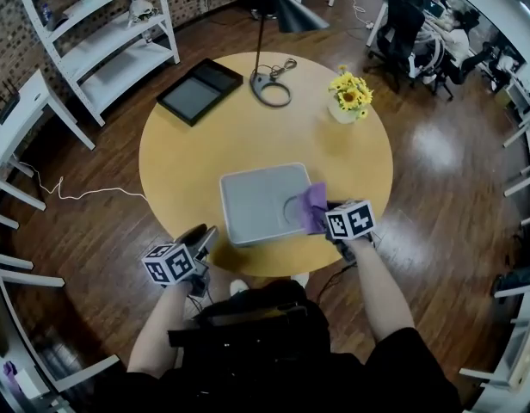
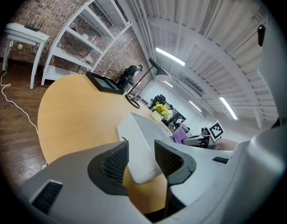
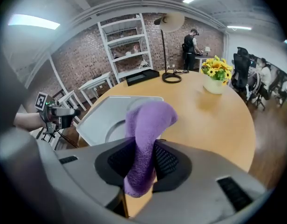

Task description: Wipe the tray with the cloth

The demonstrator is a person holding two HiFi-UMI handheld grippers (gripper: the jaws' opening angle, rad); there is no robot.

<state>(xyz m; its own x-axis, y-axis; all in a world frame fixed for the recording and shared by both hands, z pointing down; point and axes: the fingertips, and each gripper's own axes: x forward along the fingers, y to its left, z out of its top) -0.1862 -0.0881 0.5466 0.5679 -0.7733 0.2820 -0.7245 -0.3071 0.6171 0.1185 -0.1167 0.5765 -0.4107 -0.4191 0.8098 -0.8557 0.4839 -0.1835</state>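
The left tongs (image 2: 141, 157) are gripping the near left corner of the grey tray (image 2: 136, 139), its rim pinched between the partly closed pads. The right tongs (image 3: 142, 158) are clamping a purple cloth (image 3: 147, 120), which is bulging up out of their narrow gap. Seen from the head view, the cloth is hanging over the tray's right edge, beside a round recess. The tray is sitting at the near edge of the round desk (image 1: 248, 136). Farther back, yellow flowers (image 1: 349, 93) and a black lamp (image 1: 271, 84) are standing.
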